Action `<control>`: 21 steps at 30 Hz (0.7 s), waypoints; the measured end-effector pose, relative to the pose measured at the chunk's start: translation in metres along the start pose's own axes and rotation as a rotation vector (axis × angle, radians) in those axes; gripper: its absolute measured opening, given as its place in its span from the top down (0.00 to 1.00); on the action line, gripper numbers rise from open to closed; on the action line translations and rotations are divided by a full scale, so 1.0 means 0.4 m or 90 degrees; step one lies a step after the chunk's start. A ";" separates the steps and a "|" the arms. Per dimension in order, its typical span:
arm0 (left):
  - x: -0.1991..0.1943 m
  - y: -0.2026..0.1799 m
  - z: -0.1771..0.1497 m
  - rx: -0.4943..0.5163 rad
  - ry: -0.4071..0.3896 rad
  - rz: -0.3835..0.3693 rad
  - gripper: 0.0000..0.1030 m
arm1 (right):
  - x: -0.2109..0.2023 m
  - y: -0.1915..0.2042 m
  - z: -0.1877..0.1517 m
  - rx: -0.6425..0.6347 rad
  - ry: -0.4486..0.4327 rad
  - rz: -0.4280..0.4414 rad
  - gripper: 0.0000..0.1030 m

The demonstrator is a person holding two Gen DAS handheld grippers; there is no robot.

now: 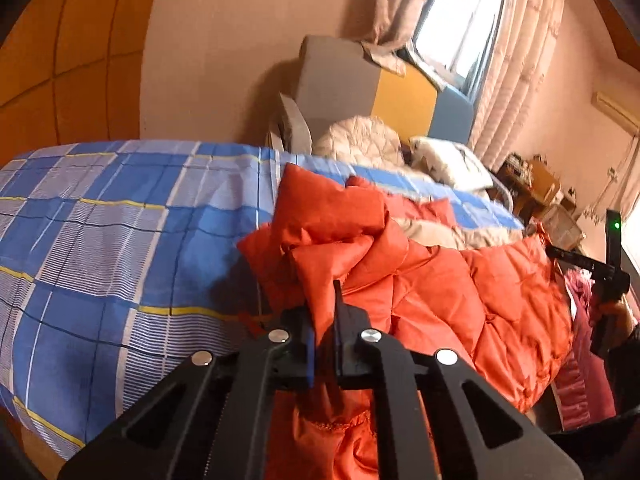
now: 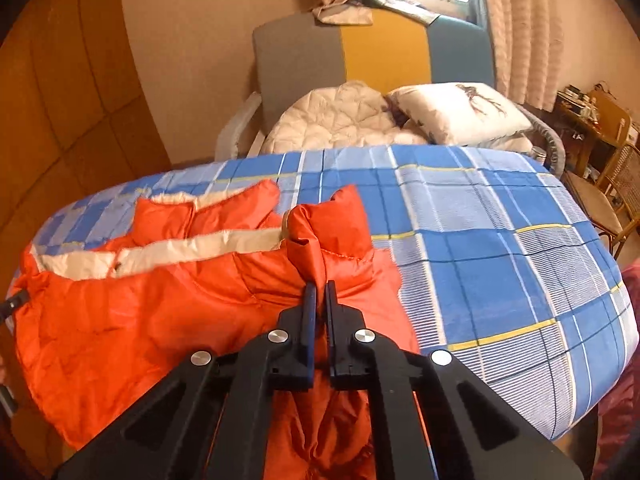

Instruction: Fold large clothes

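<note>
An orange quilted jacket (image 2: 132, 312) is spread along the near edge of the bed (image 2: 500, 248), its cream lining showing at the open front, its hem hanging over that edge. The jaws of the left gripper (image 1: 325, 332) are clamped on a bunched fold of the orange fabric, and those of the right gripper (image 2: 319, 304) are likewise closed on a pinched fold near the collar end. The padded garment is judged light, soft and bulky, with a slick shell that may slide from a shallow pinch. Seams and stitched edges are judged the surest places to be gripped.
</note>
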State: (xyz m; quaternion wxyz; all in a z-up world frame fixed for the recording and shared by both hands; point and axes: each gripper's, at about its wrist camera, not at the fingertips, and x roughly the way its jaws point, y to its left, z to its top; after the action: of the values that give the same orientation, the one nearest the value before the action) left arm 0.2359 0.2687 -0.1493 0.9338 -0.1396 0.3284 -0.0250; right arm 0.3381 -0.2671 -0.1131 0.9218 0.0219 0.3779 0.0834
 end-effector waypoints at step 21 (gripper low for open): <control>0.056 -0.025 0.179 -0.038 -0.110 0.024 0.97 | 0.005 -0.010 0.173 0.078 -0.097 -0.041 1.00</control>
State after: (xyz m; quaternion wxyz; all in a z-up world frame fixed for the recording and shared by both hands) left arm 0.2982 0.2734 -0.1067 0.9543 -0.1628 0.2500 0.0144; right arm 0.3885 -0.2689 -0.0657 0.9471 0.0728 0.3113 0.0288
